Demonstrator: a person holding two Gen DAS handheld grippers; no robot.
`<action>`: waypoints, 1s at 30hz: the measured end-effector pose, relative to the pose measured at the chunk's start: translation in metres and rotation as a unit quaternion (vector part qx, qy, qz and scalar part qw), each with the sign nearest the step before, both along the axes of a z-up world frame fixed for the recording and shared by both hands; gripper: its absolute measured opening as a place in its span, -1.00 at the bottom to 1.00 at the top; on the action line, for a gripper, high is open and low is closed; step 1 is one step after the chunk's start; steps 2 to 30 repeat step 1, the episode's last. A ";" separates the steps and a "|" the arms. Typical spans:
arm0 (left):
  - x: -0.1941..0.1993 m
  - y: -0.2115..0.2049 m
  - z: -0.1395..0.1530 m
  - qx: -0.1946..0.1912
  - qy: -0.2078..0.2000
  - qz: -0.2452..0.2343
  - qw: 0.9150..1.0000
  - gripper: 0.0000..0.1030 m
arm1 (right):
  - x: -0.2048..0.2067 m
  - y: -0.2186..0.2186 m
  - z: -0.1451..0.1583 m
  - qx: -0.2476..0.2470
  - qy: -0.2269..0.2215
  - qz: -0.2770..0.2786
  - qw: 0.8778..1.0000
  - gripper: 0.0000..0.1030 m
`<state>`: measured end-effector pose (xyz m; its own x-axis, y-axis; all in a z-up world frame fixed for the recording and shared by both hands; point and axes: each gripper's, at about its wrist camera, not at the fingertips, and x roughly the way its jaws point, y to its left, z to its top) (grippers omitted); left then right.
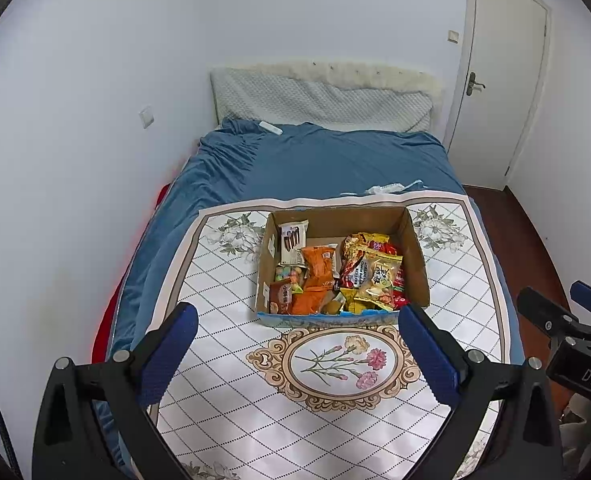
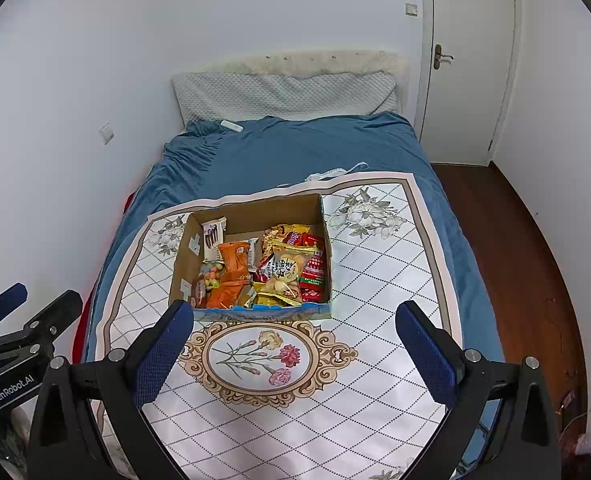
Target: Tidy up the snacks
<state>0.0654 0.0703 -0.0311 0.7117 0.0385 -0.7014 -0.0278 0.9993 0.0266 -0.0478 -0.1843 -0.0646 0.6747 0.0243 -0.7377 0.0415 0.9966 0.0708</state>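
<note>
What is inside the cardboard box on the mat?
The cardboard box holds snack packets: a white packet, orange packets, a yellow bag. Whatever lies under them is covered.

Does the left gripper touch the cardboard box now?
Apart. The left wrist view shows the open left gripper short of the box, patterned cloth visible between.

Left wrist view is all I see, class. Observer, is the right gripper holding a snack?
Observer: No. The right gripper has its jaws wide apart and empty, above the floral diamond-patterned mat.
Operator: How near is the open brown cardboard box of snack packets?
Observer: The jaw tips appear just short of its blue-edged near wall.
Operator: Any marking on my left gripper?
Observer: Its black body reads "GenRobot.AI".
</note>
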 end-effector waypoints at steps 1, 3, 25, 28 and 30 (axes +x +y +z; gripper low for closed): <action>0.000 0.000 0.000 0.000 0.000 0.000 1.000 0.99 | 0.000 -0.001 0.000 0.000 0.000 0.000 1.000 1.00; 0.000 0.000 0.000 0.000 0.000 0.000 1.000 0.99 | 0.000 -0.001 0.000 0.000 0.000 0.000 1.000 1.00; 0.000 0.000 0.000 0.000 0.000 0.000 1.000 0.99 | 0.000 -0.001 0.000 0.000 0.000 0.000 1.000 1.00; 0.000 0.000 0.000 0.000 0.000 0.000 1.000 0.99 | 0.000 -0.001 0.000 0.000 0.000 0.000 1.000 1.00; 0.000 0.000 0.000 0.000 0.000 0.000 1.000 0.99 | 0.000 -0.001 0.000 0.000 0.000 0.000 1.000 1.00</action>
